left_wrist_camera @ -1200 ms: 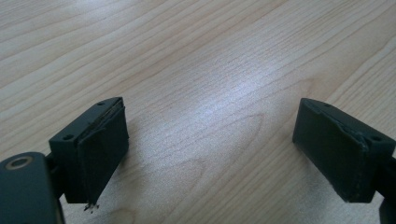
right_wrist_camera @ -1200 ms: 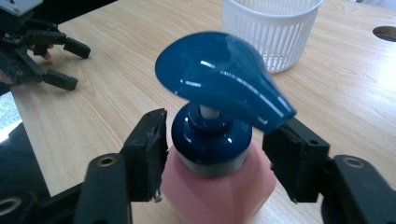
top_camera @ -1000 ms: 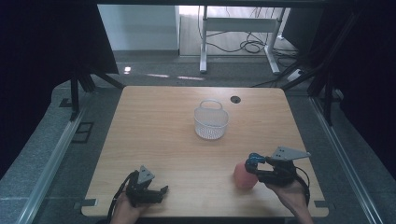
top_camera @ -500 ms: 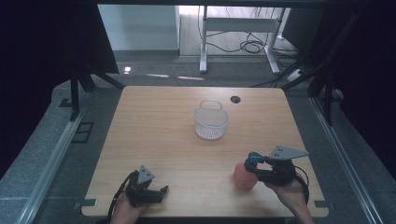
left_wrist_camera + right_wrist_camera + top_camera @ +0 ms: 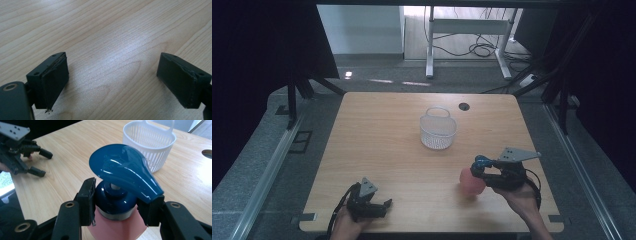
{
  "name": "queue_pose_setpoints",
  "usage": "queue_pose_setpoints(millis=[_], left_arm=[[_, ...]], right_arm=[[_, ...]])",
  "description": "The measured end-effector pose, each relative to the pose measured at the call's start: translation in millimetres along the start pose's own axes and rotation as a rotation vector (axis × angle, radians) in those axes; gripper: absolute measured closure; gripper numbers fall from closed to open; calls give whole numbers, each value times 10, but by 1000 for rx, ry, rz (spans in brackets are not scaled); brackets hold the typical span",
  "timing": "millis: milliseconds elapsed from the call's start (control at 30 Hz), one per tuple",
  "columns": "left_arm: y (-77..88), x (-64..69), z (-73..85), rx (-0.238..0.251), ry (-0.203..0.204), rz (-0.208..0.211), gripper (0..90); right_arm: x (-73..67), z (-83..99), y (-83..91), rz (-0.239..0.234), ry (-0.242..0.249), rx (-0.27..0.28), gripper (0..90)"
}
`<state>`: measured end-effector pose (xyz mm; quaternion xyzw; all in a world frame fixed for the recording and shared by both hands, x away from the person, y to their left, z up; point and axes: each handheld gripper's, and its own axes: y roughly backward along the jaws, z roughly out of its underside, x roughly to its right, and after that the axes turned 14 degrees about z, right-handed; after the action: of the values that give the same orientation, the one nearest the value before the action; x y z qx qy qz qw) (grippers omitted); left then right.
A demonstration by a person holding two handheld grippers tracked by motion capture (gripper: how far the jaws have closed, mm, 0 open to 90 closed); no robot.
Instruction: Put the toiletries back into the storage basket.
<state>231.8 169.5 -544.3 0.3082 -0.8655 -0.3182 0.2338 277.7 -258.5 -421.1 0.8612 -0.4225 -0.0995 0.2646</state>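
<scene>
1. The right gripper (image 5: 478, 171) is closed on a pink pump bottle (image 5: 472, 182); in the right gripper view its jaws press on either side of the dark blue collar (image 5: 113, 201), just under the blue pump head (image 5: 125, 168).
2. The bottle stands at the near right part of the wooden bench (image 5: 382, 135), its pink body (image 5: 116, 227) below the jaws. Whether its base touches the wood cannot be told.
3. A white plastic basket (image 5: 438, 131) with a loop handle stands upright near the middle of the bench, well apart from the bottle and farther from the person.
4. The left gripper (image 5: 379, 207) sits at the near left edge, held in the person's hand, its jaws wide apart with only bare wood between them.
5. A round dark cable hole (image 5: 464, 106) lies beyond the basket.
</scene>
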Motion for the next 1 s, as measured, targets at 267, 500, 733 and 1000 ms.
queue_pose_setpoints(millis=[267,500,733,1000], left_arm=[[0,-2,-1,1,-1,1,102],[-1,-2,-1,1,-2,1,102],[-1,-2,-1,2,-2,0,102],[-1,-2,0,2,-2,0,102]], right_arm=[[75,-127,-60,6,-17,5,526],[105,-265,-109,18,-8,11,526],[139,-398,-171,21,-8,16,526],[186,-544,-238,34,-10,26,526]])
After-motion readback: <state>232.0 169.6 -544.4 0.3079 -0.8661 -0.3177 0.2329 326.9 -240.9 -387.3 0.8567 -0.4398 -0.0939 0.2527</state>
